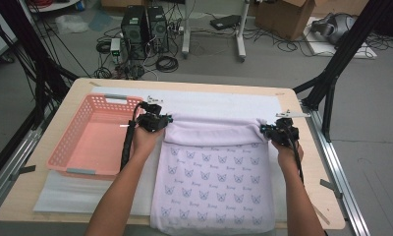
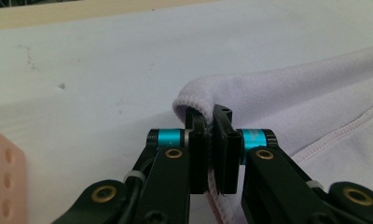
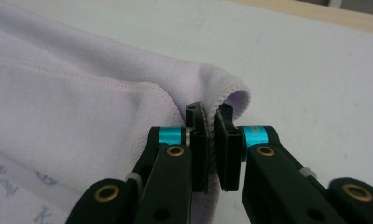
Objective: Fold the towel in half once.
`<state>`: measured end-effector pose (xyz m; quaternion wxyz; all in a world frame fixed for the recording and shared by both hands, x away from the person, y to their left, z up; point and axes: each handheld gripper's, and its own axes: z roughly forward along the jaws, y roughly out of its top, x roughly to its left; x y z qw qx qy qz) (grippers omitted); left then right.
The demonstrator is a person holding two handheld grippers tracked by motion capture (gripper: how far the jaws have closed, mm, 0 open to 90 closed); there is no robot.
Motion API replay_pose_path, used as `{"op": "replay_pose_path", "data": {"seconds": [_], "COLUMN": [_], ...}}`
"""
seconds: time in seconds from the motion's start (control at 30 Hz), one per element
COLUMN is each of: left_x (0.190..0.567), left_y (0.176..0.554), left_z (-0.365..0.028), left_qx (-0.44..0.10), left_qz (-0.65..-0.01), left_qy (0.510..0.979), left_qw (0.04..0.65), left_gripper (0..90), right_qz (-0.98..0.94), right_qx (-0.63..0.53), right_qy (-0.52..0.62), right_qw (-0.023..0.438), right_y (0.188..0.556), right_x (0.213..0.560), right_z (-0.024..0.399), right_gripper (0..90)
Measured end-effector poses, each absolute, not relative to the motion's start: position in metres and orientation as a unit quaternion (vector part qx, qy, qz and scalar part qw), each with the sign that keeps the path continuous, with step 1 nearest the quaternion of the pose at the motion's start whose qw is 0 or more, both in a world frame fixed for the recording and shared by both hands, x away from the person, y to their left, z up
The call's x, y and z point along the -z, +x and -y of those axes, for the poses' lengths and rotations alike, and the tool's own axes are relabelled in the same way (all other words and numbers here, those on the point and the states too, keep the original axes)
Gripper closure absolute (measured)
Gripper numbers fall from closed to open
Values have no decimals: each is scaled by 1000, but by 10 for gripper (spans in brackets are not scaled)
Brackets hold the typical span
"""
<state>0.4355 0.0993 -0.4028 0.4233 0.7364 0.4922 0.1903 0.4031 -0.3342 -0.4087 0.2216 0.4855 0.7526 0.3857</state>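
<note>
Both grippers are clamped shut on the towel: our left gripper (image 1: 161, 121) pinches its far-left corner, our right gripper (image 1: 273, 131) its far-right corner. That lilac towel (image 1: 216, 189) runs lengthwise toward us, its far edge lifted into a fold. We see the pink basket (image 1: 67, 142) just left, nothing blocking the fold path.

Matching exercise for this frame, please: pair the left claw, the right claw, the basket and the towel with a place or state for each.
1 left claw
2 right claw
3 basket
4 towel

a pink, at the table's left side
b lilac, far edge folded back
c shut on the towel's far right corner
d shut on the towel's far left corner

Pairs: 1-d, 2-c, 3-a, 4-b
</note>
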Motion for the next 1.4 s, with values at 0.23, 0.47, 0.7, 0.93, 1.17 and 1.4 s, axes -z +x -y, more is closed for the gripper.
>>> {"op": "replay_pose_path", "data": {"seconds": [0.23, 0.47, 0.7, 0.93, 1.17, 1.4], "left_x": [413, 414, 421, 433, 432, 425], "left_y": [447, 441, 436, 428, 418, 402], "left_z": [-103, -104, -96, -89, -88, -93], "left_qx": [-184, -162, -110, -116, -143, -163], "left_qz": [-513, -522, -505, -495, -471, -453], "left_qy": [735, 736, 763, 777, 793, 786], "left_qw": [403, 399, 388, 371, 359, 389], "left_gripper": [848, 550, 510, 562, 841, 848], "right_qz": [-755, -731, -732, -750, -758, -770], "right_qx": [-377, -386, -405, -378, -372, -382], "right_qy": [487, 527, 515, 513, 510, 482], "right_qw": [225, 198, 186, 177, 162, 170], "right_y": [426, 428, 421, 426, 423, 406], "right_x": [409, 418, 409, 419, 428, 415], "right_z": [324, 330, 335, 325, 325, 323], "right_gripper": [855, 653, 654, 625, 847, 852]}}
